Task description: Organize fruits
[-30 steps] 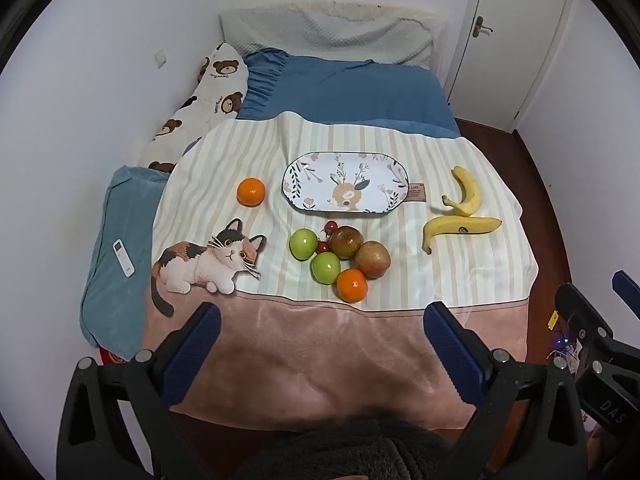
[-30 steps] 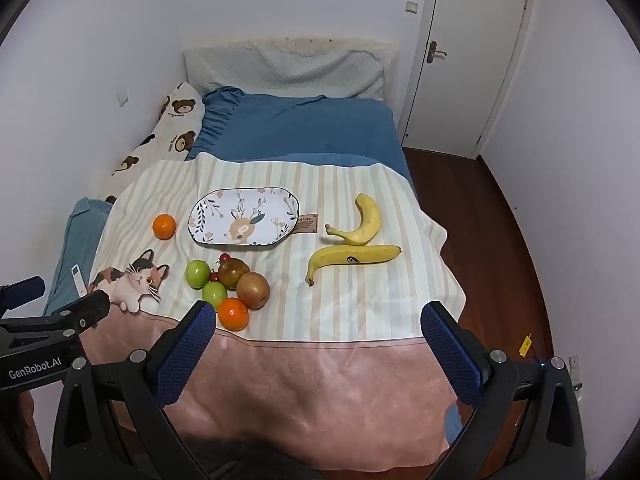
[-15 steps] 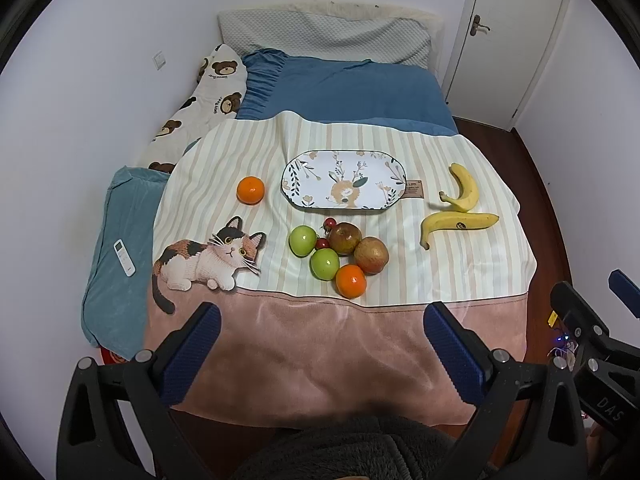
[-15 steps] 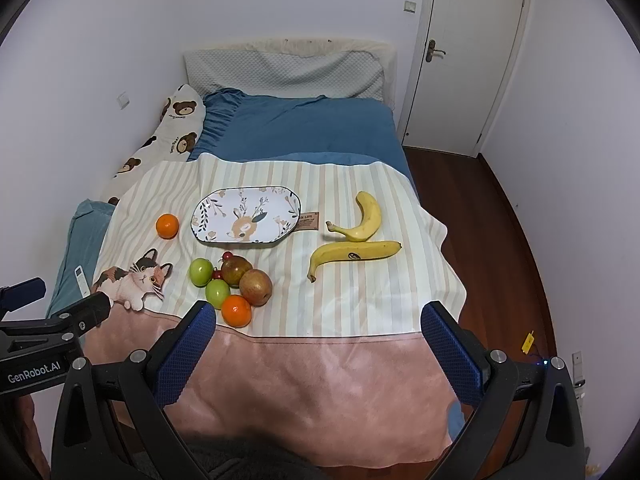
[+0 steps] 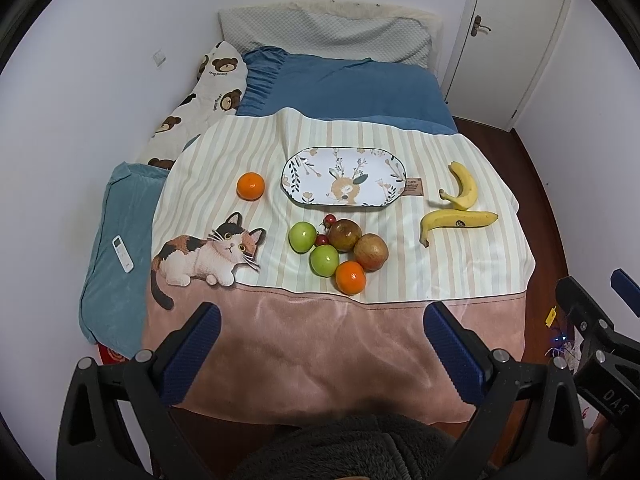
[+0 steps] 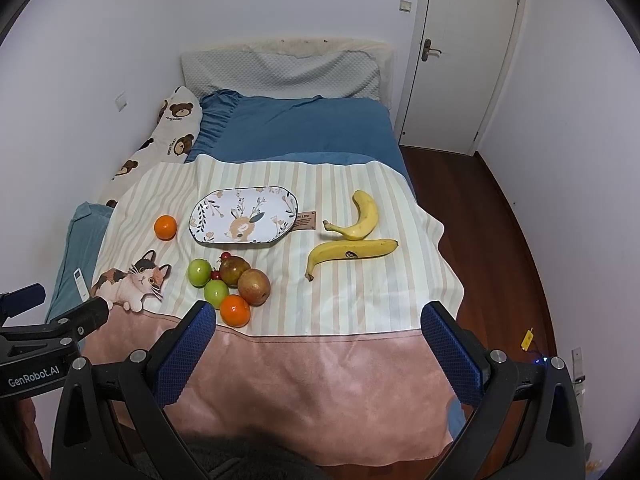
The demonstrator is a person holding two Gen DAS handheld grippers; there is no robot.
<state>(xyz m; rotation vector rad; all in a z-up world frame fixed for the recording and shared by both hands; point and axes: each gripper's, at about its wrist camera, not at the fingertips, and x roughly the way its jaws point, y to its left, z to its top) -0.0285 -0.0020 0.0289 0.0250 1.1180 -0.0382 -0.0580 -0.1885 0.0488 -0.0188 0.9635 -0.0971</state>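
Striped bedspread (image 5: pixel 360 132) is carrying loose fruit w/ oval floral plate (image 5: pixel 344 176) beyond; both claws, left claw (image 5: pixel 320 344) & right claw (image 6: pixel 320 340), are hovering apart, nearest orange (image 6: pixel 235 310) lying just ahead-left of right.

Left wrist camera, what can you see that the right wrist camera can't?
Only the left wrist view shows the right gripper at its edge. Only the right wrist view shows the left gripper, a wall outlet and more wooden floor. Both show the empty plate, two bananas and the fruit cluster.
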